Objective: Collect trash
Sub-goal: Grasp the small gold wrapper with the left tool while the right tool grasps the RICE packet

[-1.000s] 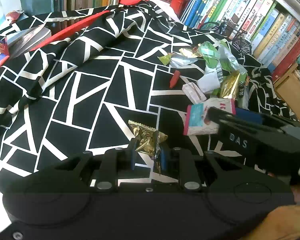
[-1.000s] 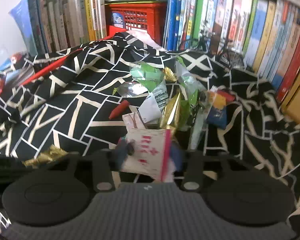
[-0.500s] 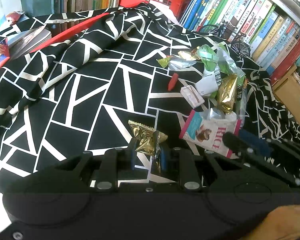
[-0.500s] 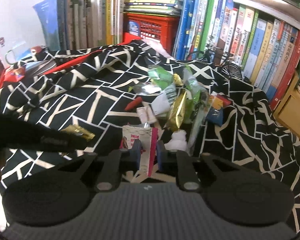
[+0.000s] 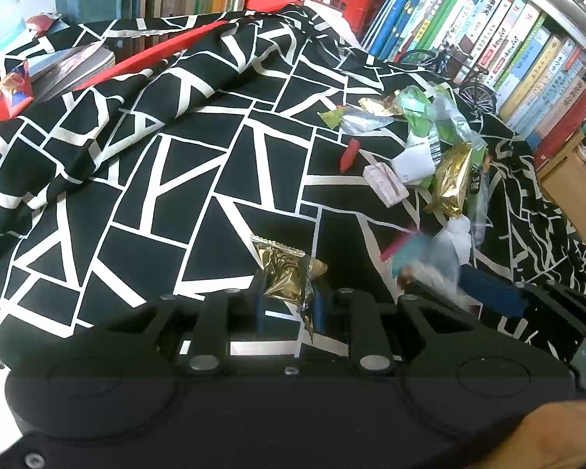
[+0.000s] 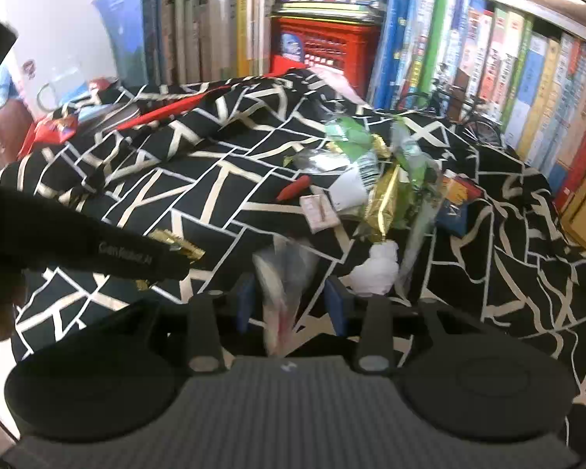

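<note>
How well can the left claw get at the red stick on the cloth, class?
Probably not yet: bare cloth lies between the left claw and the red stick, so the way is free, but the claw is shut on a gold wrapper.

Lying rumpled across the worktop: a black cloth with white lines (image 5: 183, 179). Standing behind it: rows of upright books (image 6: 468, 58) and a red crate (image 6: 324, 51). Leaning by the books: a small model bicycle (image 5: 461, 78). Sitting at right: a wooden box (image 5: 574, 191).
</note>
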A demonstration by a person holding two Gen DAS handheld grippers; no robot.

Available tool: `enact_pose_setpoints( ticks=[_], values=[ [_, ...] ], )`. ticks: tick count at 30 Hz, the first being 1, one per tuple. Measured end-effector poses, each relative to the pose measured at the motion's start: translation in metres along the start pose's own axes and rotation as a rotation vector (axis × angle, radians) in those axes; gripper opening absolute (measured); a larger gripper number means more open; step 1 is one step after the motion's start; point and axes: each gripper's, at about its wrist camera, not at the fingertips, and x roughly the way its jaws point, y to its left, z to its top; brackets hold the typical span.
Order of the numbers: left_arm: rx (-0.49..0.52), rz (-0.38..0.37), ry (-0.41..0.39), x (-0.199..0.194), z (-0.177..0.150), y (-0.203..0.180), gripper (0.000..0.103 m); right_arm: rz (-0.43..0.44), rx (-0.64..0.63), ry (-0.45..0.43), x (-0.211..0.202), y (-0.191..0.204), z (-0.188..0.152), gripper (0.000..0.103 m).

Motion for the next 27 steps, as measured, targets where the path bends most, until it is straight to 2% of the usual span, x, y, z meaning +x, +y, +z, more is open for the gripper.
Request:
enact_pose_setpoints(
  ticks=[4,6,10,13,27],
  values=[
    [-0.006,0.001,0.004,0.001,-0.001,0.002,0.021,-0.004,-0.025,0.018,0.003,0.006,-0.003,0.035],
    [-0.01,0.0,0.004,0.002,-0.001,0.002,0.021,-0.002,-0.029,0.031,0.004,0.007,-0.005,0.033],
    [-0.011,-0.005,0.004,0.003,0.0,0.001,0.021,0.0,-0.037,0.038,0.005,0.008,-0.006,0.021],
    [-0.002,-0.016,0.001,0.002,0.0,-0.001,0.021,-0.002,-0.035,0.034,0.002,0.008,-0.007,0.016],
    [0.07,-0.087,-0.021,-0.026,-0.012,-0.012,0.021,-0.091,0.029,0.007,-0.031,0.01,-0.012,0.013]
  ],
)
